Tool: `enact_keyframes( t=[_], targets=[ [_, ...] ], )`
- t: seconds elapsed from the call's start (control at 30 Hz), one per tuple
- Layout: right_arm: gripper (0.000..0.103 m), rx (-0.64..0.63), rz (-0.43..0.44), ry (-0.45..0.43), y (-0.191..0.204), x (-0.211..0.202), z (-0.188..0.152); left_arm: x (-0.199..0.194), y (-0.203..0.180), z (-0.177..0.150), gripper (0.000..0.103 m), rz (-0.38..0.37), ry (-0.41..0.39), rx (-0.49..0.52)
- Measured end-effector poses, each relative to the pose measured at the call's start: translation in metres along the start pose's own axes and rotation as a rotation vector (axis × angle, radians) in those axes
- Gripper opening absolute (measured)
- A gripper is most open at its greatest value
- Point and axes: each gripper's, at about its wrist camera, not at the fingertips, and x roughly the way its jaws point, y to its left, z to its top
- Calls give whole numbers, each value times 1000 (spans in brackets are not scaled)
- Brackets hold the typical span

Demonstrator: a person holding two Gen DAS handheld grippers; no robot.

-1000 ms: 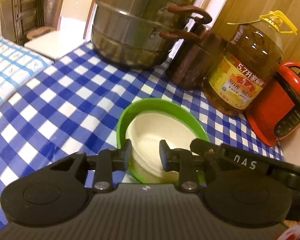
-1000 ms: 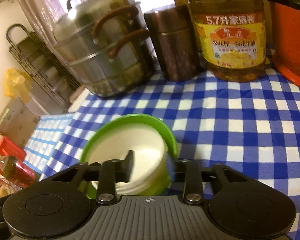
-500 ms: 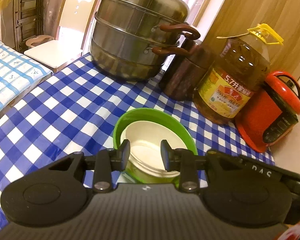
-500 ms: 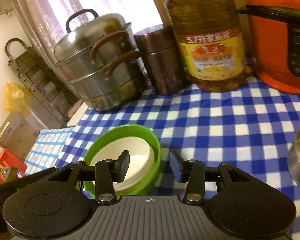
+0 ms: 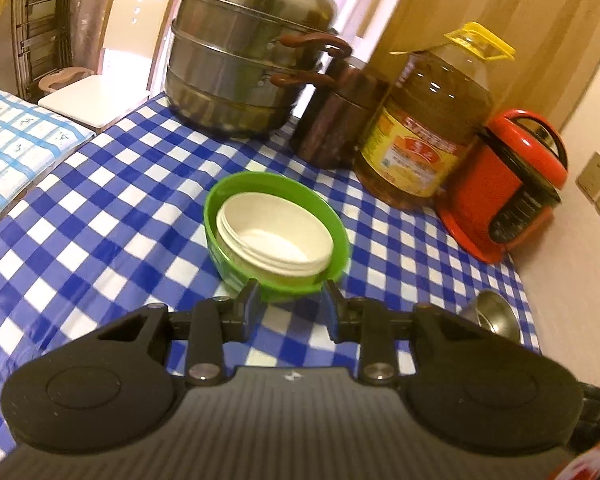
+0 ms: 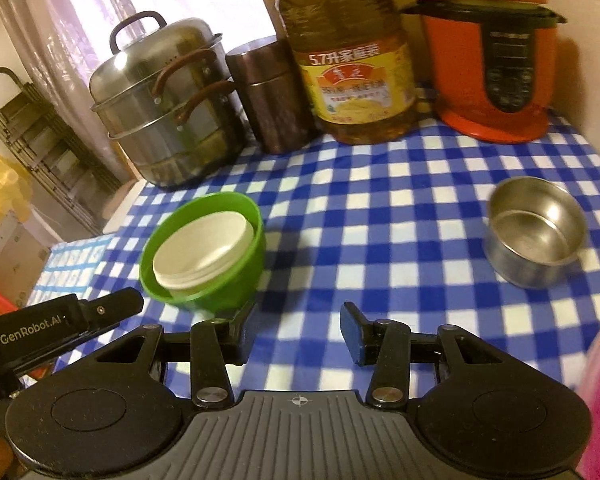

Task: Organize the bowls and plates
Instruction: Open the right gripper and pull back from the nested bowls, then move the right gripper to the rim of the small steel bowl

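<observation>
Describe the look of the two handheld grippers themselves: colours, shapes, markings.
Both are matte black plastic. The left gripper and the right gripper each have a ribbed grey centre plate with a small crosshair mark, two rounded lobes with circular recesses, silver pivot bolts and linkage arms ending in flat jaws with bluish pads. The right wrist view shows "GenRobot.AI" in white on the left gripper's side. No cables or sleeves show.

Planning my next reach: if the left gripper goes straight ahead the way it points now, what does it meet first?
Most likely the green bowl, right ahead of the open left gripper, with the white bowl nested inside it. Depth is hard to judge here.
</observation>
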Motion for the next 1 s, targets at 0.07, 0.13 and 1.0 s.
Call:
enact_keyframes(
  t=[0.07, 0.13, 1.0],
  targets=[
    [45, 1, -11, -4, -1, -12, -7, -8, -4, -6, 29, -10, 2, 9],
    [45, 5, -17, -4, -3, -21, -13, -16, -9, -11, 29, -17, 4, 19],
    [45, 135, -75, -51, -61, -95, -49, -45, -52, -53, 29, -75, 55, 70]
  ],
)
